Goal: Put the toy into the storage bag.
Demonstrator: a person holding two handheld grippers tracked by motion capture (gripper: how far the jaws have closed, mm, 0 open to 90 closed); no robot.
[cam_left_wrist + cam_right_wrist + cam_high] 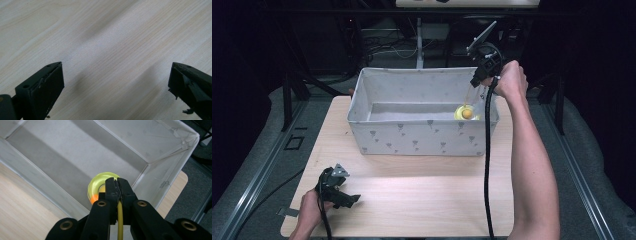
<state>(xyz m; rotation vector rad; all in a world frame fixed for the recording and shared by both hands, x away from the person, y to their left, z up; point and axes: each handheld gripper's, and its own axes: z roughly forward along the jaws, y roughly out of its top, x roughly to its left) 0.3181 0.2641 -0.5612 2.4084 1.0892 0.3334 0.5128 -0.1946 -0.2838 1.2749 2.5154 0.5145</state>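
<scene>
The black jaws hide the near part of the yellow-green ring (101,183) in the right gripper view. Its orange part (94,198) is too small to identify. The fabric bin (160,177) is cut off at the picture's left and top. The left gripper (115,92) shows jaw tips alone, cropped below.

The right gripper (478,80) points down, fingers (111,188) pinched together (arm outstretched); the left gripper (343,196) gapes wide.
</scene>
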